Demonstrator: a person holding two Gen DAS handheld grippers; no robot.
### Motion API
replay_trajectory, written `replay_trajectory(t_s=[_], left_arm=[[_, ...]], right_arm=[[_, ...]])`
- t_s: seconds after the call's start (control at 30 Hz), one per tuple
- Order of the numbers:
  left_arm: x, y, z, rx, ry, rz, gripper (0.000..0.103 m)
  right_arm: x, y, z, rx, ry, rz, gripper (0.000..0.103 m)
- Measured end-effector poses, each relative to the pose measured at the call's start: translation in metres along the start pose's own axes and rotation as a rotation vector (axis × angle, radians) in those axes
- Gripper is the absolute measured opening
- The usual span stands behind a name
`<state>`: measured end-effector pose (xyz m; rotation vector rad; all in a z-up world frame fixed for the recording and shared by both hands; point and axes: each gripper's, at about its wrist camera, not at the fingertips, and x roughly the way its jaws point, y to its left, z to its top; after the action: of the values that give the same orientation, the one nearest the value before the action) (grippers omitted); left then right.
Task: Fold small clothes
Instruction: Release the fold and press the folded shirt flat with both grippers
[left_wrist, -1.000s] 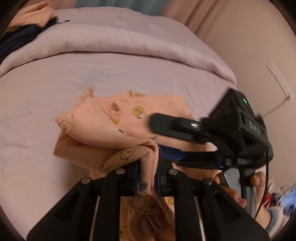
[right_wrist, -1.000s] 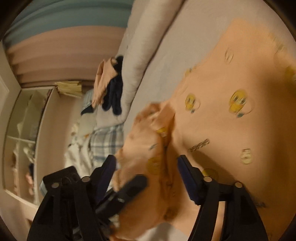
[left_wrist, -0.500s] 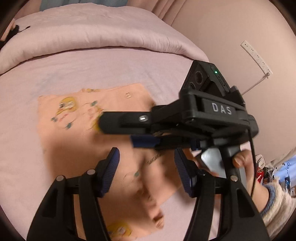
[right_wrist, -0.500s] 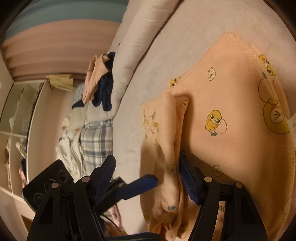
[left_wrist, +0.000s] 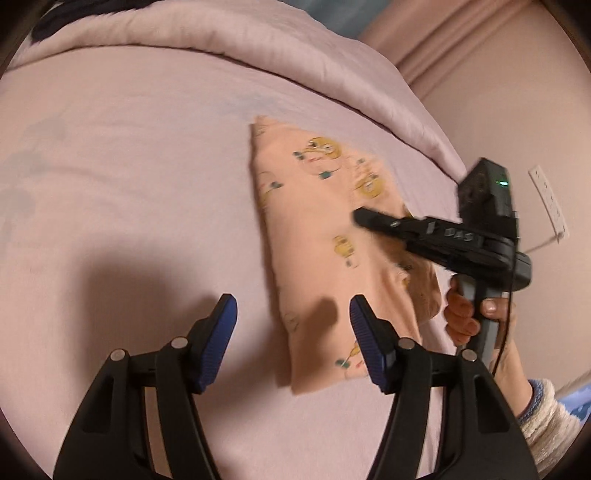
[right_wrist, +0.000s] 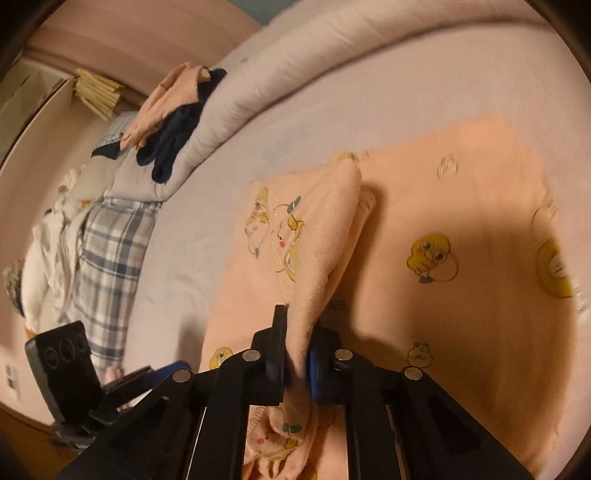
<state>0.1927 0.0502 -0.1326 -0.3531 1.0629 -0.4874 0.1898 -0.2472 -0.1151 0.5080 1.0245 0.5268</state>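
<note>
Our right fingers (right_wrist: 295, 354) have just closed on the peach garment's (left_wrist: 314, 229) folded flap; left fingers (left_wrist: 291, 332) hover open beside its near edge on the bed (left_wrist: 129, 166).

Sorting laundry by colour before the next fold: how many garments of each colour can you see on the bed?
Peach printed garment, being folded: 1
Peach garment on the rolled duvet: 1
Navy garment beside it: 1
Plaid garment at the bed's edge: 1
Total: 4
</note>
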Motion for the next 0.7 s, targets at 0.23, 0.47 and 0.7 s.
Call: replay_trajectory(t_s=[0.23,0.47,0.7], left_arm=[[-0.013,0.009,-0.021,-0.023,0.000,-0.037,0.063],[-0.003,0.000,-0.024,-0.013,0.028,-0.047,0.063],[0.001,-0.012,-0.026,0.009,0.042,-0.059,0.063]], right_arm=[[-0.056,-0.015,0.024,-0.015,-0.084,-0.136,0.009],[-0.067,-0.049,0.023,0.012,-0.107,-0.273,0.009],[-0.047,-0.069,0.023,0.057,-0.029,-0.287,0.024]])
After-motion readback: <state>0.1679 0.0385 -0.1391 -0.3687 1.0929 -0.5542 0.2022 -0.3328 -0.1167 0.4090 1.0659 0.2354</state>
